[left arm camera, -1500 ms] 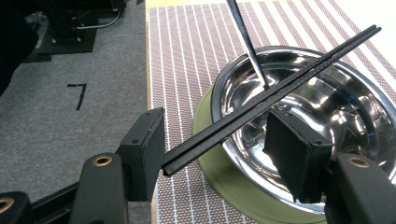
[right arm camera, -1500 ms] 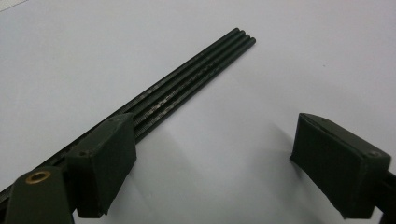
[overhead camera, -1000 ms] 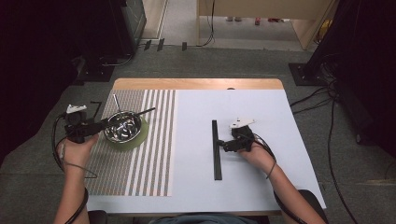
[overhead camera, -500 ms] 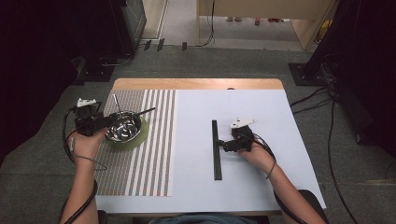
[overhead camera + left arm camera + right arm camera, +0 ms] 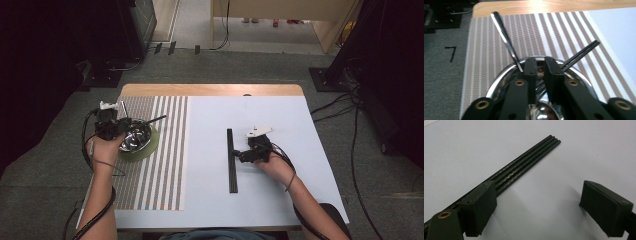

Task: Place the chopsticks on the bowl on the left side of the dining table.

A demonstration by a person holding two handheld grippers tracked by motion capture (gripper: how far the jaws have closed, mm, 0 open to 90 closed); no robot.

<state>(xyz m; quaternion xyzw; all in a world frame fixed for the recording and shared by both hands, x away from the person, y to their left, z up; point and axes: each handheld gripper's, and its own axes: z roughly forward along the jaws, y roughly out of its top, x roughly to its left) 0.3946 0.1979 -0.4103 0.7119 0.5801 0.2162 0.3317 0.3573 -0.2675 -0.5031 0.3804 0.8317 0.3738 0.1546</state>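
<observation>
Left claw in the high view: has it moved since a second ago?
Yes. The left claw has shifted toward the table's far edge, along the left edge of the striped placemat, and now sits at the steel bowl's rim, its jaws having just been closing.

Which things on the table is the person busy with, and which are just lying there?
In use:
- steel bowl, its rim in the left claw
- chopsticks in the bowl
- spoon

Lying about:
- chopsticks on the white sheet
- striped mat

Bowl [image 5: 135,136] on striped mat [image 5: 165,170] at left; chopsticks [image 5: 231,160] well apart on the right
</observation>
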